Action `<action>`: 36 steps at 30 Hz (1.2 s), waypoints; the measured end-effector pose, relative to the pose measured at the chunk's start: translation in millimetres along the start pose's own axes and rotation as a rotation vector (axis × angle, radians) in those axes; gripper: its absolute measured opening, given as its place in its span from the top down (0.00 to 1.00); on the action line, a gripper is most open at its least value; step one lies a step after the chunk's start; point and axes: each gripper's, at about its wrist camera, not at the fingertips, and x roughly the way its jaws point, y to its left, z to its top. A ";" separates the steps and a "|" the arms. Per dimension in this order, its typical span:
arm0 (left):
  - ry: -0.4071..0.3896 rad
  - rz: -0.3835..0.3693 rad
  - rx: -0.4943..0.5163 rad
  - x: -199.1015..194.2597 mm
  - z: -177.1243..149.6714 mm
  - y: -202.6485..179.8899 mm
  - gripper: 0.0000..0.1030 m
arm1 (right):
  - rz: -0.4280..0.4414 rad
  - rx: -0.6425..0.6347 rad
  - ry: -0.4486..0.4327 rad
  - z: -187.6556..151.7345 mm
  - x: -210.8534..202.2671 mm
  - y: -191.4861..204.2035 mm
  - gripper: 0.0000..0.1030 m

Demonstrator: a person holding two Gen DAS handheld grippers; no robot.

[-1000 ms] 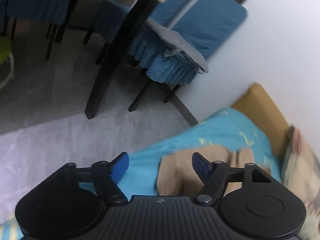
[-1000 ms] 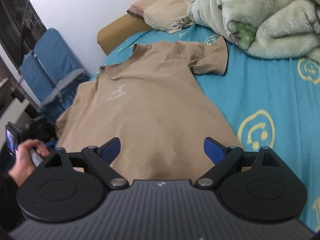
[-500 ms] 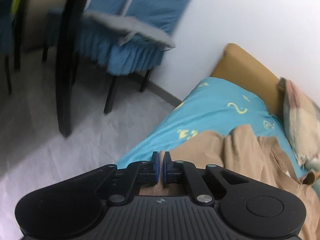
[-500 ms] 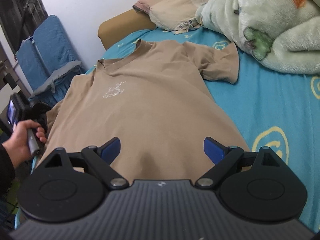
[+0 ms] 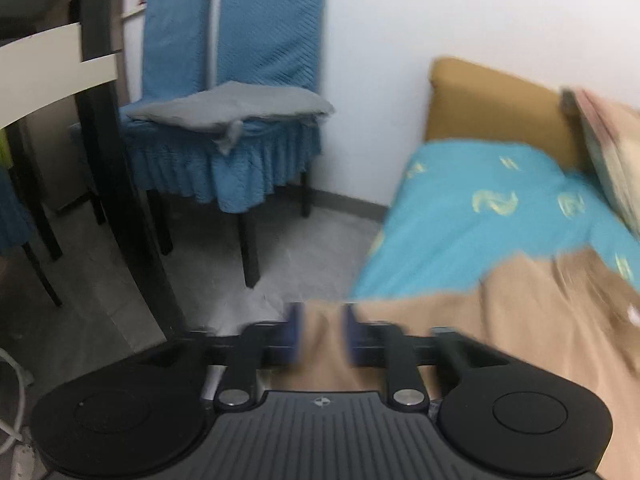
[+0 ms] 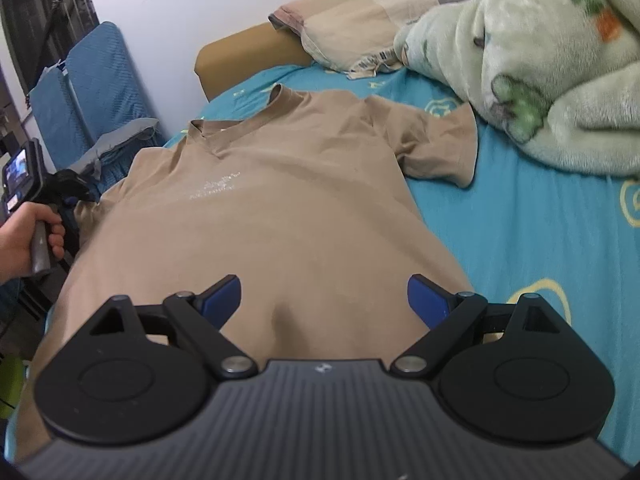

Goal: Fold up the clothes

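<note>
A tan T-shirt (image 6: 280,208) lies face up and spread out on the blue bed sheet (image 6: 552,232), collar towards the far end. My right gripper (image 6: 324,300) hovers open over the shirt's lower part, holding nothing. My left gripper (image 5: 320,332) is at the shirt's left sleeve by the bed edge; the view is blurred, with tan cloth (image 5: 520,312) between its slightly parted blue pads. In the right wrist view the left gripper (image 6: 68,200) shows at the far left in a hand.
A green-patterned fleece blanket (image 6: 540,60) is heaped at the right of the bed. A pillow (image 6: 360,20) lies at the headboard. A blue-covered chair (image 5: 232,120) and a dark table leg (image 5: 120,180) stand on the grey floor left of the bed.
My left gripper shut on the left sleeve, pulled it out towards the bed edge, and its pads now stand a little apart. The shirt lies flatter. The right gripper stayed open.
</note>
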 end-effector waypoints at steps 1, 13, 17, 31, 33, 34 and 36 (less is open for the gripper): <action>0.010 0.003 0.010 -6.3 -4.0 -3.2 0.37 | 0.001 -0.005 -0.005 0.3 -1.4 0.6 0.11; 0.133 -0.165 -0.719 -54.8 -82.7 106.0 0.68 | 0.043 0.028 -0.024 0.2 -22.6 -3.2 0.11; 0.127 -0.201 -0.798 -46.9 -100.1 114.4 0.69 | 0.049 0.051 0.001 -0.9 -18.5 -5.7 0.11; 0.096 -0.189 -0.579 -27.1 -74.6 76.2 0.96 | 0.053 0.068 0.064 -7.4 -1.1 -6.9 0.11; 0.072 -0.170 -0.564 -37.8 -65.2 82.8 0.96 | 0.048 0.065 0.055 -6.4 -3.3 -7.1 0.11; 0.060 -0.161 -0.558 -43.2 -60.5 86.3 0.97 | 0.046 0.064 0.048 -5.8 -5.0 -7.4 0.11; 0.050 -0.102 -0.453 -52.5 -53.5 87.1 0.97 | 0.046 0.061 0.028 -3.6 -9.6 -7.3 0.11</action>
